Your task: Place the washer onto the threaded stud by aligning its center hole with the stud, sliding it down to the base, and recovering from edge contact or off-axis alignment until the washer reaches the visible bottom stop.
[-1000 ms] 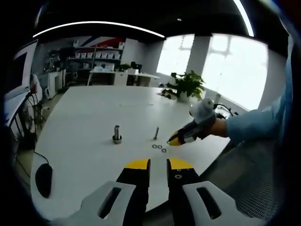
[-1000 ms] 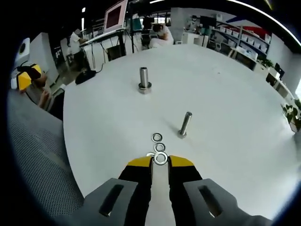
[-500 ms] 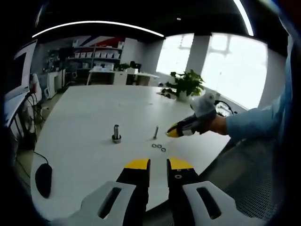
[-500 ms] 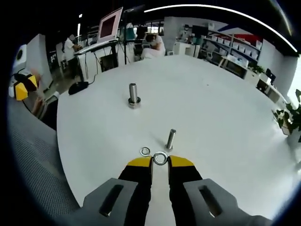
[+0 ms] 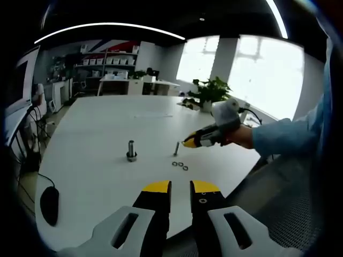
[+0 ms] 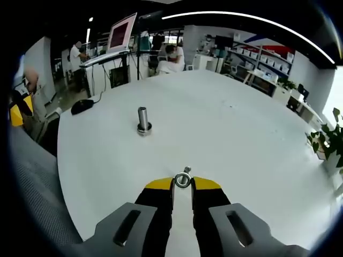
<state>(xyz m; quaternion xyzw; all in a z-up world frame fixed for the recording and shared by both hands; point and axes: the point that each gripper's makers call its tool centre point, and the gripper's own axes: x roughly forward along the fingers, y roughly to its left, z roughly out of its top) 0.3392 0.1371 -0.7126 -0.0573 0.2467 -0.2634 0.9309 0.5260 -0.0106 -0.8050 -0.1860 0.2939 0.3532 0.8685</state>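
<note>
In the right gripper view the right gripper pinches a washer between its yellow-tipped jaws, the ring standing on edge with its hole facing the camera. The top of the thin threaded stud peeks out just behind and above the washer; whether the two touch cannot be told. The stud stands upright on the white counter.

In the left gripper view the right gripper reaches in from the right, held by a hand, its tip just beside the top of the thin stud. Three spare washers lie in a short row on the counter near the stud's foot.

One thicker stud with a collar at its base stands well apart to the left. A dark computer mouse lies near the counter's edge. No readable writing shows.

The left gripper hangs above the counter's near edge, its jaws slightly apart and holding nothing.
</note>
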